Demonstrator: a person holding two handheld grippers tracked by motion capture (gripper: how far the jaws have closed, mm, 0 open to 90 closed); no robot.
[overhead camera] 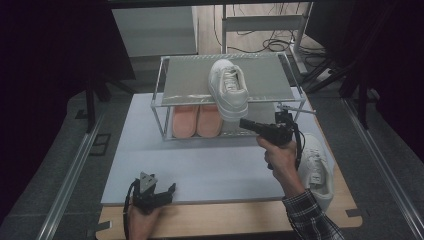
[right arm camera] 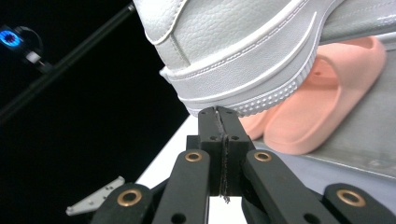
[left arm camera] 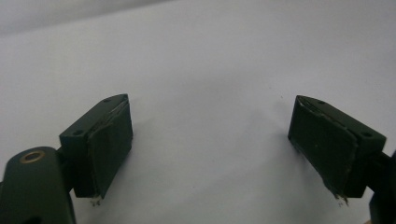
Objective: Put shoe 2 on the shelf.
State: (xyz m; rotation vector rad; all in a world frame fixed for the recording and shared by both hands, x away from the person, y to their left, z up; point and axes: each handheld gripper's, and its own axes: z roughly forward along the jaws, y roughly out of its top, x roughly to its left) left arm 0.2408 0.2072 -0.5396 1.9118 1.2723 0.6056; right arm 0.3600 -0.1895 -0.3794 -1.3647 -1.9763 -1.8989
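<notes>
A metal-framed shoe rack [overhead camera: 161,95] stands at the far edge of the white board [overhead camera: 200,165], which lies on a wooden table [overhead camera: 225,220]. On the rack's grey top shelf sits one white sneaker [overhead camera: 228,86], its heel jutting out over the shelf's near edge. Below it, on the lower level, a pair of peach slippers [overhead camera: 196,120] lies side by side towards the rack's left half. A second white sneaker [overhead camera: 316,167] rests on the table near its right edge, beside the person's right forearm.

The room around the table is dark; grey floor, metal rails and loose cables show beyond the rack.

The shelved sneaker is white grained leather with stitched seams and a thick sole studded at the rim.

The right gripper [right arm camera: 218,111] has its jaws pressed flat together with nothing between them, the tips right at the heel sole of the shelved sneaker; whether they touch it cannot be told. The left gripper [left arm camera: 210,149] rests at the board's near left corner, jaws spread wide over bare white surface.
</notes>
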